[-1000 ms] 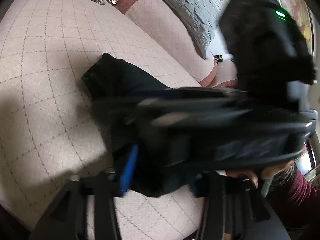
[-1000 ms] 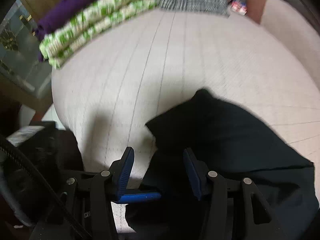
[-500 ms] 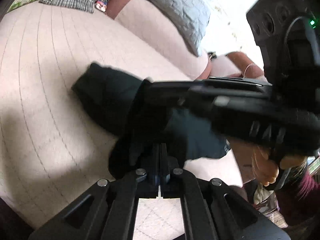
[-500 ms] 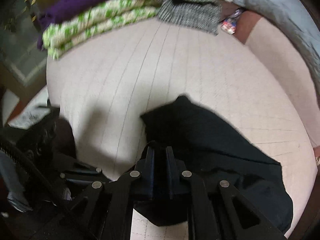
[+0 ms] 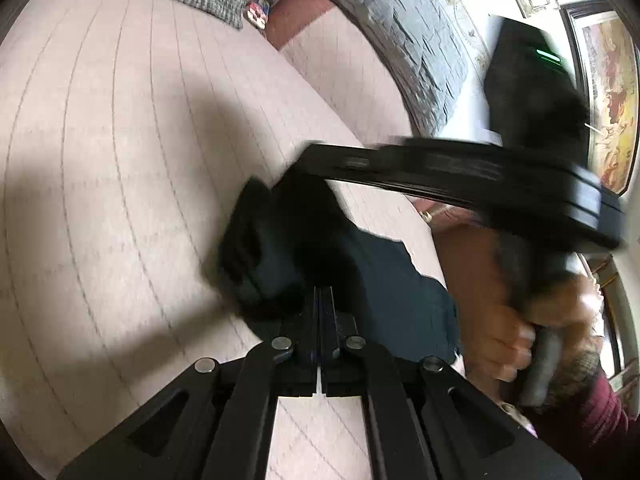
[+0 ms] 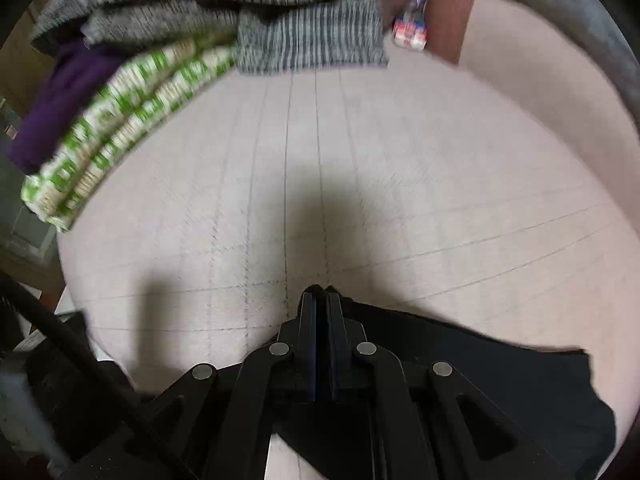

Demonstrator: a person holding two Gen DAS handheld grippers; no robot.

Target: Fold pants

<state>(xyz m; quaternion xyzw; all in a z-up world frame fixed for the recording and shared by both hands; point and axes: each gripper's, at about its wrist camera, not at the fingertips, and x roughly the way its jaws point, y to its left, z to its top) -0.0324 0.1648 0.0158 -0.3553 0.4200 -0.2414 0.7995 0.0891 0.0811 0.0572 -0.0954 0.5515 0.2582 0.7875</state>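
Note:
The black pants (image 5: 280, 248) are bunched on the pale quilted sofa seat (image 5: 120, 160). My left gripper (image 5: 322, 300) is shut on their near edge, the cloth rising from the closed jaws. My right gripper (image 6: 320, 296) is shut on another edge of the pants (image 6: 500, 372), which hang off to its right. In the left wrist view the right gripper's body (image 5: 460, 172) crosses above the pants, with the hand (image 5: 508, 332) holding its handle. Motion blurs both views.
A pile of folded clothes lies at the far end of the seat: green-patterned cloth (image 6: 120, 120), grey striped knit (image 6: 308, 40), purple cloth (image 6: 60, 100). A grey quilted cushion (image 5: 400, 40) leans on the backrest. A small colourful packet (image 6: 410, 32) lies by the sofa arm.
Both grippers closed on the pants' edges between the earliest frames and now. They have since lifted the cloth and moved it toward the far end; the pile looms closer in the right view.

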